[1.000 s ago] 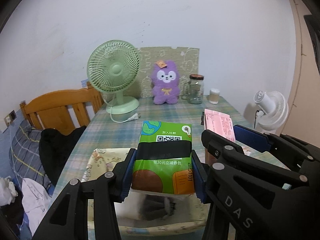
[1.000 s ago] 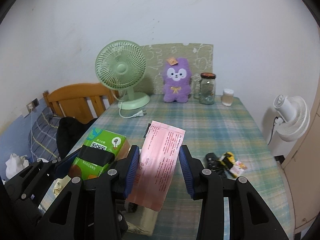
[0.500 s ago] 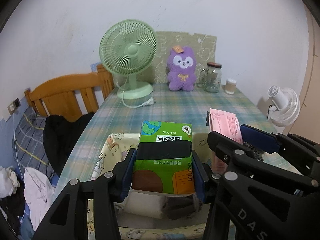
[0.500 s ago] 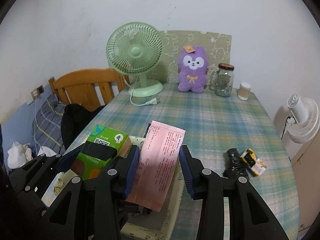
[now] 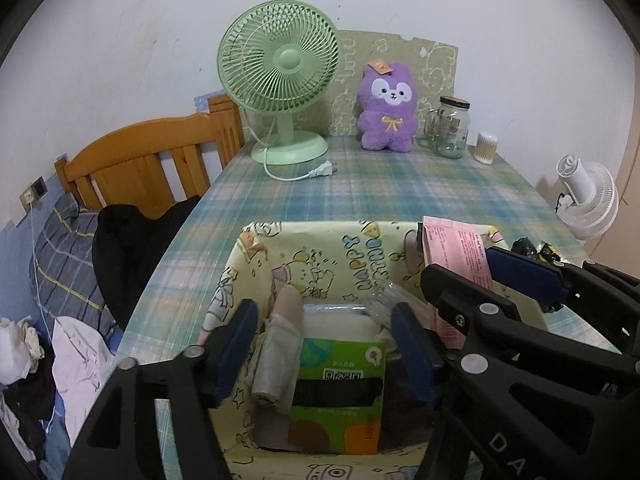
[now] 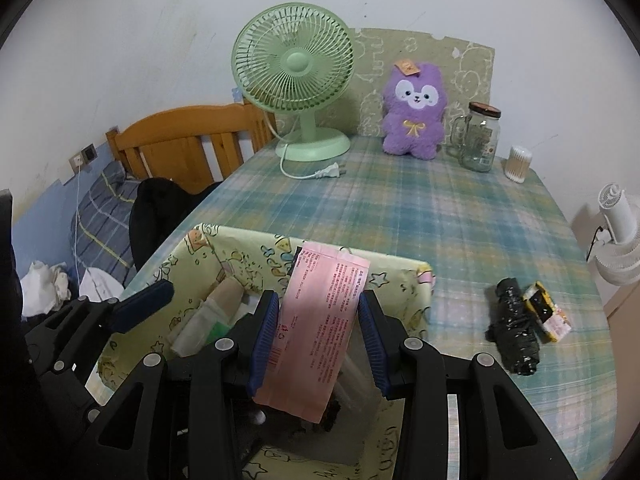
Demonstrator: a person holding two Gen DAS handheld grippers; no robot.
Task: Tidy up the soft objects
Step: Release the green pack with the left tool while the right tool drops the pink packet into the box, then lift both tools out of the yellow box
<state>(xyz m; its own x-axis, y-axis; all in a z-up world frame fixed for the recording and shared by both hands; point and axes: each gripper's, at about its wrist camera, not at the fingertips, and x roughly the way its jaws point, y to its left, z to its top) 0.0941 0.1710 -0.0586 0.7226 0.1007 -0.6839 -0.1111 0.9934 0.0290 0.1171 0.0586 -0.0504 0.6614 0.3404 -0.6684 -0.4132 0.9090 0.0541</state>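
Left wrist view shows our left claw (image 5: 324, 344) has spread wide, and the green tissue pack (image 5: 338, 394) it gripped a second ago now lies in the yellow fabric bin (image 5: 320, 248) at the bench's near edge. Our right claw (image 6: 318, 340) still clamps the pink packet (image 6: 320, 320) over the bin; we judge it goes in next.

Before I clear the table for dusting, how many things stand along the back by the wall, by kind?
Fans: 1
Plush toys: 1
Glass jars: 1
Cotton swab tubs: 1
Total: 4
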